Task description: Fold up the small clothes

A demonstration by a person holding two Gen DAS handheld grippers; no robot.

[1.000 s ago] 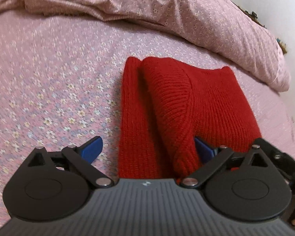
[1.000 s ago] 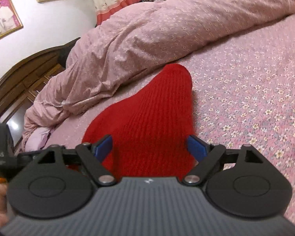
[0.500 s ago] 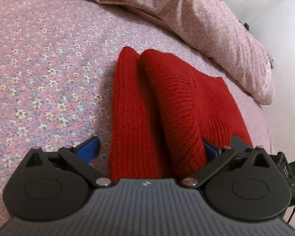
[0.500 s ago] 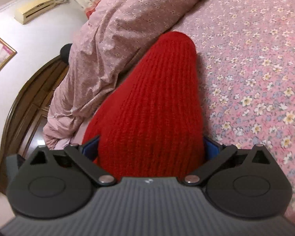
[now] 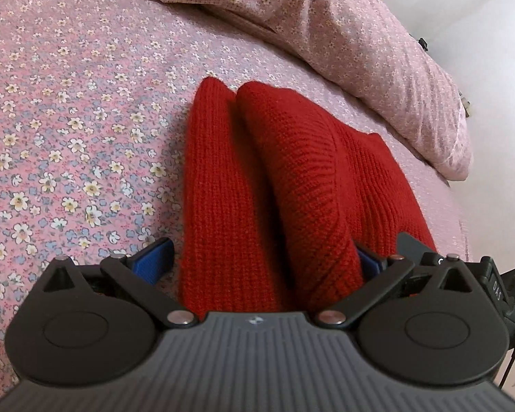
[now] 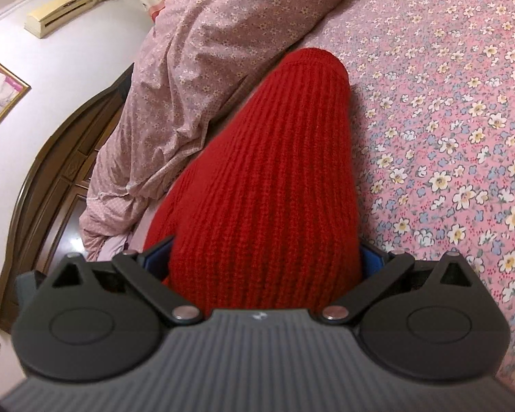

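Red knit garment (image 5: 257,185) on floral bed (image 5: 68,120), folded lengthwise. Left tongs (image 5: 262,255) and right tongs (image 6: 264,257) spread wide, straddling near end, not clamped. Next, likely: close, fold across.

The red garment (image 5: 278,185) is showing a coarse ribbed knit, matt and fuzzy. The bedsheet (image 5: 68,110) is looking like smooth printed cotton. The quilt (image 6: 202,44) is lying soft and crumpled. The headboard (image 6: 51,178) is gleaming as glossy dark wood.
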